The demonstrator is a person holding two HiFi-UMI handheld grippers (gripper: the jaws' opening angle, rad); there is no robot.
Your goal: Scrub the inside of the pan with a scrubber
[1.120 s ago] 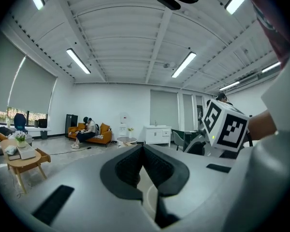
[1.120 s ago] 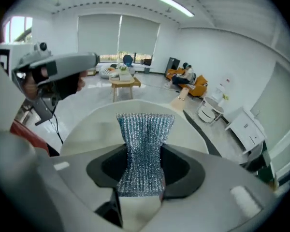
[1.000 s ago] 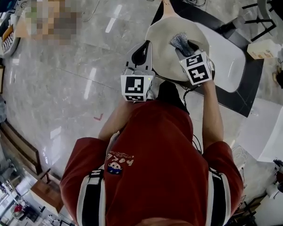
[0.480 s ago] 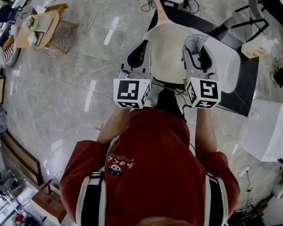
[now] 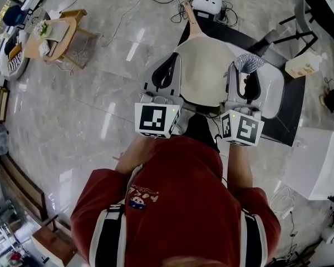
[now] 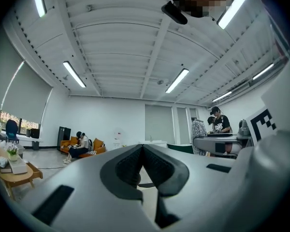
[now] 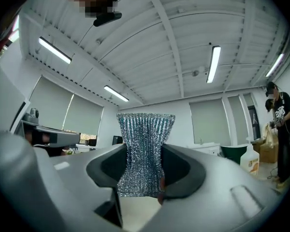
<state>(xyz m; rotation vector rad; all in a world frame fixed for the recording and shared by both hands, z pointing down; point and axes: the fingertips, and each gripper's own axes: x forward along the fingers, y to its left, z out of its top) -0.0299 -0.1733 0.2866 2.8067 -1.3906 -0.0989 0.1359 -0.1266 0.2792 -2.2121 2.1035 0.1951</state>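
Fingers (image 7: 183,168) of the right gripper (image 7: 144,153) and left gripper (image 6: 142,148) flank the round, smooth beige long-handled pan (image 5: 203,74) lying between them. Left fingers press together, empty; right ones clamp the glittering silver mesh scrubber (image 7: 145,127), which a second ago hung over the pan's inside and now stands off its right rim.

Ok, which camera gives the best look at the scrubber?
The right gripper view: the scrubber fills the centre, silvery mesh pinched between the right gripper's jaws. The head view shows only its top, small, beside the pan. The left gripper view shows nothing I can surely call it.
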